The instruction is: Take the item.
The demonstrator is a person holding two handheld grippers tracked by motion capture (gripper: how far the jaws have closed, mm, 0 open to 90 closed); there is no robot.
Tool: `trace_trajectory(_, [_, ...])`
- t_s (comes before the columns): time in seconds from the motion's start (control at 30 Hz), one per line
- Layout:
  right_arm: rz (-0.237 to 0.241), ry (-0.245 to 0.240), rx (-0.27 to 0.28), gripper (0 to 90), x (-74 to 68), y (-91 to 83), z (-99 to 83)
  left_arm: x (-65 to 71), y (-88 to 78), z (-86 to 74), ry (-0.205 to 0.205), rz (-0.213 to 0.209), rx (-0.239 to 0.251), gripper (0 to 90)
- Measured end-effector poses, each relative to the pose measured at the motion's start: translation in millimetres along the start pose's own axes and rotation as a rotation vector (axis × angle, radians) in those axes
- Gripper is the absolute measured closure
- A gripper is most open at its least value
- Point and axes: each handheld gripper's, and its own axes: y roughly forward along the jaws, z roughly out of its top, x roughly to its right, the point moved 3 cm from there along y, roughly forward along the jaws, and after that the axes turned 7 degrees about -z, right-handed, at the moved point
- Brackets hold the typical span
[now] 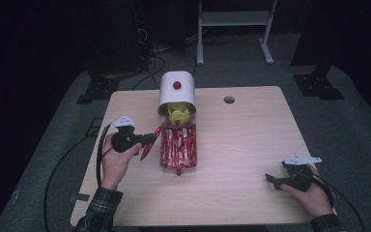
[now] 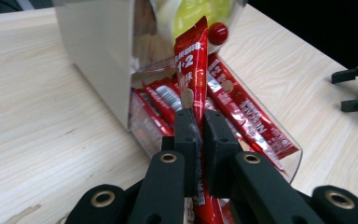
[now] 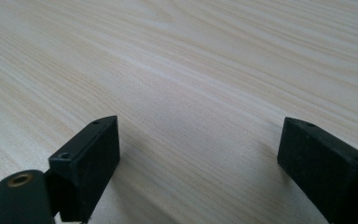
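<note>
A white dispenser [image 1: 176, 88] with a red knob stands at the table's middle back, its clear tray [image 1: 163, 155] holding several red stick sachets [image 1: 178, 145]. My left gripper [image 1: 150, 140] is shut on one red sachet [image 1: 149, 145] just left of the tray. In the left gripper view the held sachet [image 2: 192, 70] stands up between the pads [image 2: 187, 135], its tip near the dispenser's [image 2: 93, 51] mouth, with more sachets [image 2: 242, 116] lying in the tray behind. My right gripper [image 1: 272, 181] rests open near the front right of the table; its own view has the jaws [image 3: 200, 172] wide apart over bare wood.
The wooden table [image 1: 251, 135] has a round cable hole [image 1: 229, 100] at the back. A white frame [image 1: 234, 21] stands on the floor behind. A black cable [image 1: 58, 169] trails off the table's left side.
</note>
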Motion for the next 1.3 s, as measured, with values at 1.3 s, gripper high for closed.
trace_trajectory(1.3, [0.0,0.0,0.0,11.7,0.0,-0.1,-0.1,-44.1,19.4,-32.5,-0.1,0.085,-0.097,85.4])
